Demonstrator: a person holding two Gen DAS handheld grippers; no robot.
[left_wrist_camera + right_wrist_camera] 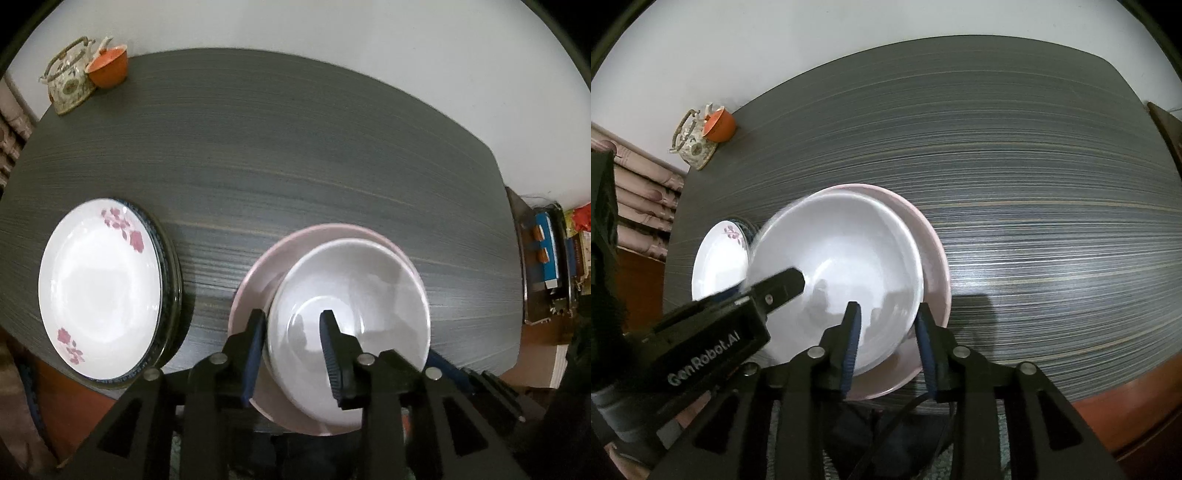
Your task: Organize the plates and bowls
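A: State the position of the white bowl (pixel 354 314).

B: The white bowl sits inside the pink bowl (pixel 255 280), off-centre toward the right side of it. Both stand on the dark wood-grain bench (pixel 295 147), close to its near edge.

A: State the condition of the left tool (pixel 293 332).

B: The left tool straddles the left rim of the white bowl. One finger is outside the wall, the other inside the bowl. The jaws stand partly apart, and a narrow gap shows between the pads and the wall, so no grip is confirmed.

A: And the right tool (pixel 888 325)?

B: The right tool straddles the right rim of the same bowl, one finger inside, one outside, above the pink bowl. Its jaws are likewise partly apart. The pads do not appear to press the wall. The rim of the white bowl looks blurred in the right wrist view.

A: Other items on the bench?

B: A stack of plates (pixel 107 288) lies to the left of the bowls, apart from them; the top plate is white with pink flowers. At the far left corner, a patterned teapot (pixel 68 83) stands touching an orange cup (pixel 109 66).
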